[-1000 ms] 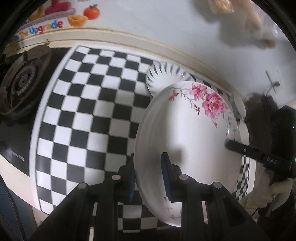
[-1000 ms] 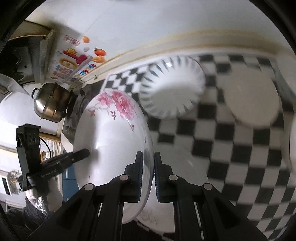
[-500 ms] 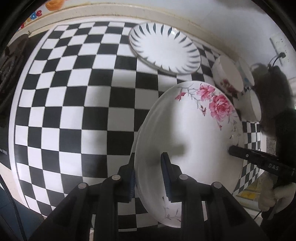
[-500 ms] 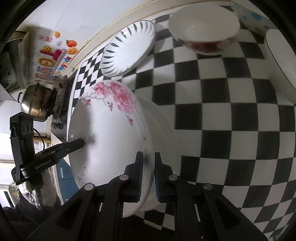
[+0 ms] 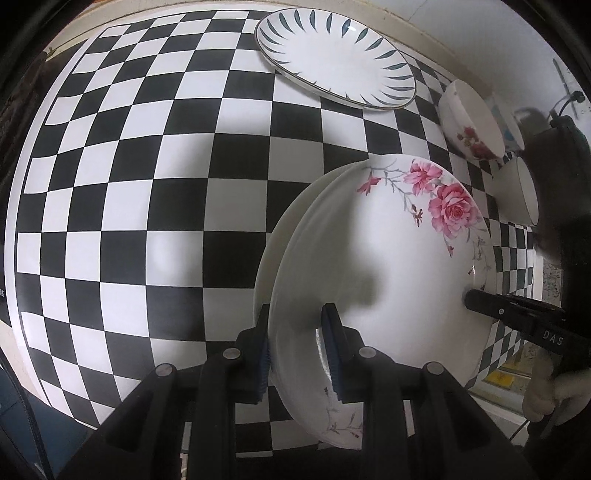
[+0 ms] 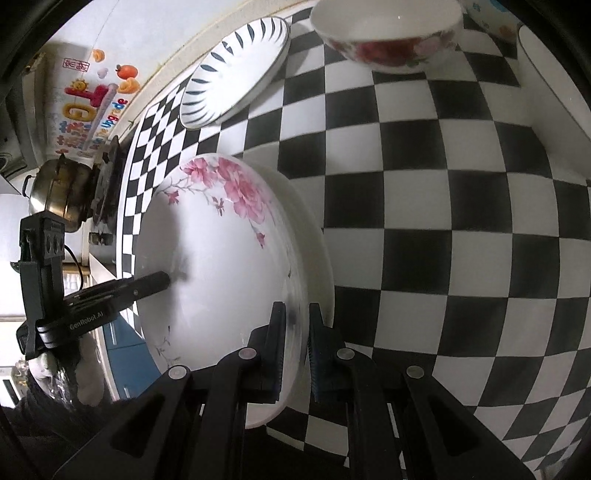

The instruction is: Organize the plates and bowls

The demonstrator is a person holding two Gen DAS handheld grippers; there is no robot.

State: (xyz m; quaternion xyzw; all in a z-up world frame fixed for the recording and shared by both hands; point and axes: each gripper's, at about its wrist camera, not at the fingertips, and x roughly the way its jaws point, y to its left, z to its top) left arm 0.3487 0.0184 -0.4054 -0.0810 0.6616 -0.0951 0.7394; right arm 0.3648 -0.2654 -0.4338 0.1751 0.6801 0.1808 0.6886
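A white plate with pink roses (image 5: 391,258) (image 6: 221,266) is held by both grippers on opposite rims. My left gripper (image 5: 297,350) is shut on its near rim; my right gripper (image 6: 297,343) is shut on the other rim. The rose plate sits just over a plain white plate (image 5: 291,214) (image 6: 317,251) on the checkered counter; I cannot tell whether they touch. A plate with dark leaf marks (image 5: 332,62) (image 6: 236,70) lies further back. A rose-patterned bowl (image 5: 472,122) (image 6: 388,33) and a white bowl (image 5: 517,192) stand to the right.
The black-and-white checkered counter (image 5: 129,184) runs to a gas stove with a steel pot (image 6: 59,192) at the left. A wall with stickers (image 6: 88,103) runs behind. Another white dish (image 6: 554,92) and a patterned bowl (image 6: 491,18) are at the right edge.
Both grippers have lowered the rose plate towards the counter, onto or just over the plain white plate. The views tilted down and the counter looks closer.
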